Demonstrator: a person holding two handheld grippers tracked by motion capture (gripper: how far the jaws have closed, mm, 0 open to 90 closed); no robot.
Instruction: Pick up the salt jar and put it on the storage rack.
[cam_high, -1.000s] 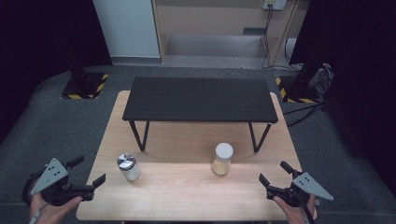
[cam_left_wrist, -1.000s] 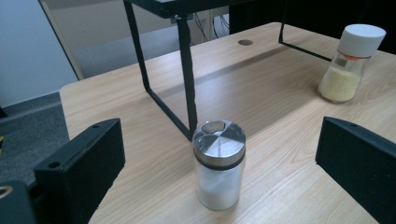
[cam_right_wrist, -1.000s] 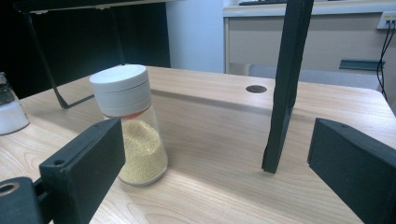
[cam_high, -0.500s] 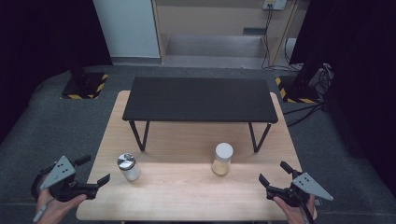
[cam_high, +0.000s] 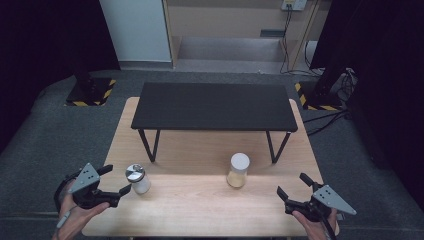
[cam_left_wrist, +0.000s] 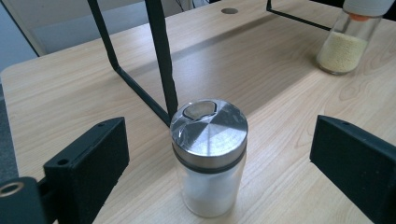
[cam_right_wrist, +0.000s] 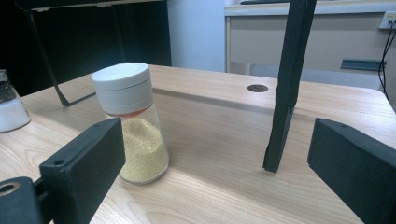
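Wooden table (cam_high: 200, 210), from the left: the left gripper (cam_high: 114, 181) has its jaws spread, just been narrowing a little, either side of a steel-lidded jar of white powder (cam_high: 137, 179), not touching it. That jar stands upright near the left leg of a black shelf (cam_high: 215, 106). Farther right stands a white-capped jar of yellow grains (cam_high: 238, 170). The right gripper (cam_high: 292, 187), jaws released, is apart from it.

Steel-lidded shaker (cam_left_wrist: 208, 158) stands between the parted left claw (cam_left_wrist: 219, 172) jaws; untouched.
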